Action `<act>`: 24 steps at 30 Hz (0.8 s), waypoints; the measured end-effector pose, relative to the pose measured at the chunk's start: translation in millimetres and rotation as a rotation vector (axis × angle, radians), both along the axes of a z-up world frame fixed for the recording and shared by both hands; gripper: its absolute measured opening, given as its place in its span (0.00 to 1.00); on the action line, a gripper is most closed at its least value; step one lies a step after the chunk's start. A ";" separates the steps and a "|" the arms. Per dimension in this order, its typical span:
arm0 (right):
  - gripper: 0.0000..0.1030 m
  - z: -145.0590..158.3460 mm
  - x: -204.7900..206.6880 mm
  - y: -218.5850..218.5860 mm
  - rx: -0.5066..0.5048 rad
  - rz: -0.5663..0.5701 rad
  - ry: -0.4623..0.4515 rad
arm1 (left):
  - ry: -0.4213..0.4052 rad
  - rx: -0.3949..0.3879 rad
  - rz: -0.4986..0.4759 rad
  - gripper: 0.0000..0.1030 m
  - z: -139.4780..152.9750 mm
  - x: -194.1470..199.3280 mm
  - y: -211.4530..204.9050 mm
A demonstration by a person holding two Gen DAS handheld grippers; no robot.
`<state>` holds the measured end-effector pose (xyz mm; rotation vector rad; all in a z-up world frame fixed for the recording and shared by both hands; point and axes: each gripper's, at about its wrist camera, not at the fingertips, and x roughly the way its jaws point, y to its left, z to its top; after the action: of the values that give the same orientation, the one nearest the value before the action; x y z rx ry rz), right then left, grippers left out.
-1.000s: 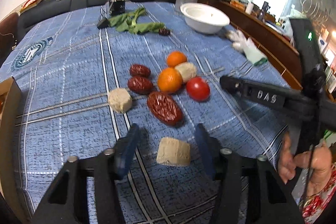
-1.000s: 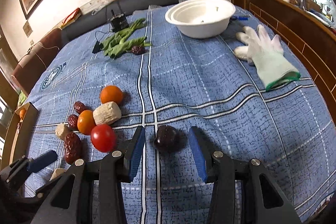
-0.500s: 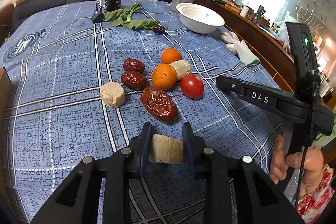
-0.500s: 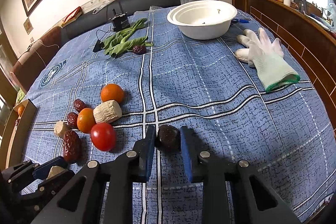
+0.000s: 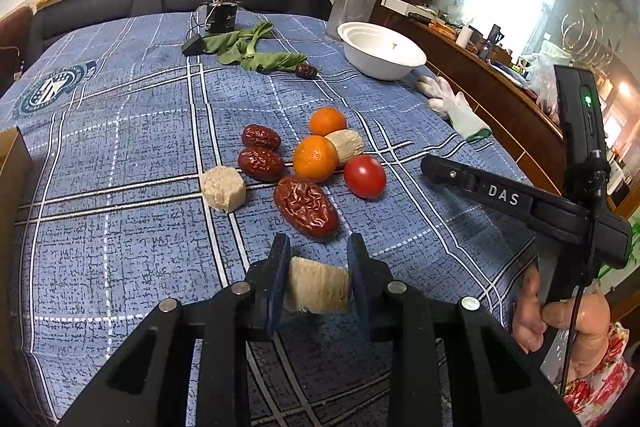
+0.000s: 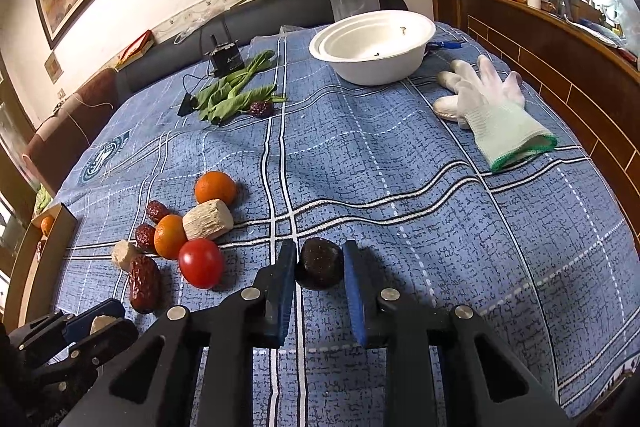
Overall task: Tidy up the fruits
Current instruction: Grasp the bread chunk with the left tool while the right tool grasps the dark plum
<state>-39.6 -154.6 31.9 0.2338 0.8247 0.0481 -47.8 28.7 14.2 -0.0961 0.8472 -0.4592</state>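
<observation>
The left tool [image 5: 318, 281] clenched a pale fibrous chunk [image 5: 318, 289]. The right tool [image 6: 320, 273] gripped a dark round fruit [image 6: 320, 269] above the table [image 6: 400, 155].

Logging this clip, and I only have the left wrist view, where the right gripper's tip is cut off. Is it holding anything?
Observer: Yes. The right gripper has its jaws shut on a dark round fruit.
Reviewer: Anything inside the cardboard box at the left edge?
Observer: An orange lies in the box.
Reviewer: Anything hidden behind the white bowl?
Observer: A blue pen lies on the cloth just beside the bowl.
</observation>
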 end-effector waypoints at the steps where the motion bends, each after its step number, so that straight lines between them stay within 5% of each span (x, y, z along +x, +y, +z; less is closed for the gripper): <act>1: 0.24 0.1 0.0 -0.6 0.003 -0.002 0.000 | 0.000 -0.003 0.003 0.27 -0.1 0.2 0.6; 24: 0.24 -0.4 -2.9 -6.0 0.028 -0.043 -0.004 | -0.009 -0.029 0.016 0.27 0.4 -1.3 3.9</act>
<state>-42.4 -160.6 31.5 0.2781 0.8148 0.0202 -49.1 32.6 14.7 -0.1275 0.8307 -0.4565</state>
